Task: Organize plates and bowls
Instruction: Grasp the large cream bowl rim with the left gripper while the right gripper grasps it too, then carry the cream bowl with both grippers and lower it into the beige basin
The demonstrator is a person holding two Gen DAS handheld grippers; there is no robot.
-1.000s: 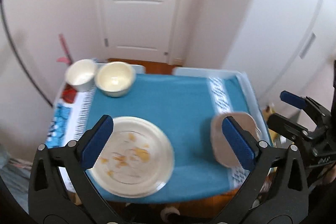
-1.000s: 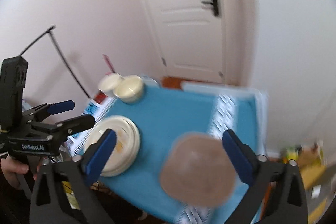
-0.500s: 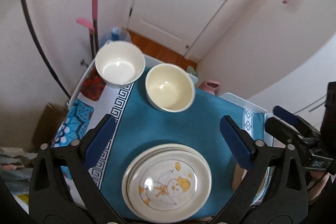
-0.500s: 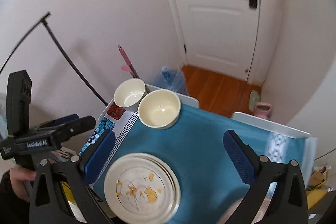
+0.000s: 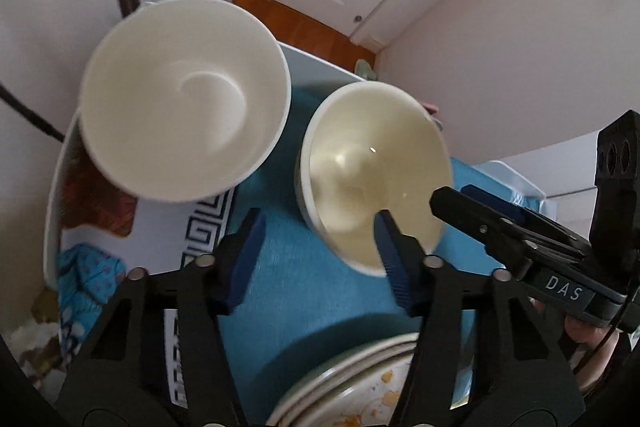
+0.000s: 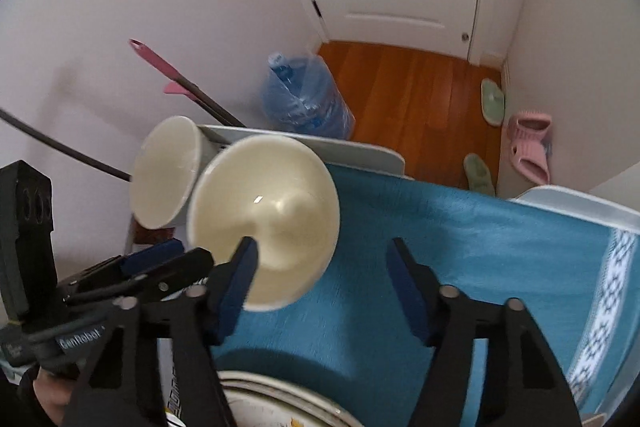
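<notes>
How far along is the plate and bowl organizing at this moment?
Plates look done: the stacked plates sit together at the table's near edge. In hand: nothing; the left gripper and right gripper are both open near the cream bowl. Left: the cream bowl and white bowl stand side by side, not nested.

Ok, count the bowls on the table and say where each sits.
2. The white bowl sits at the table's far left corner, over the patterned cloth border. The cream bowl sits just right of it on the blue cloth. Others may lie outside both views.
</notes>
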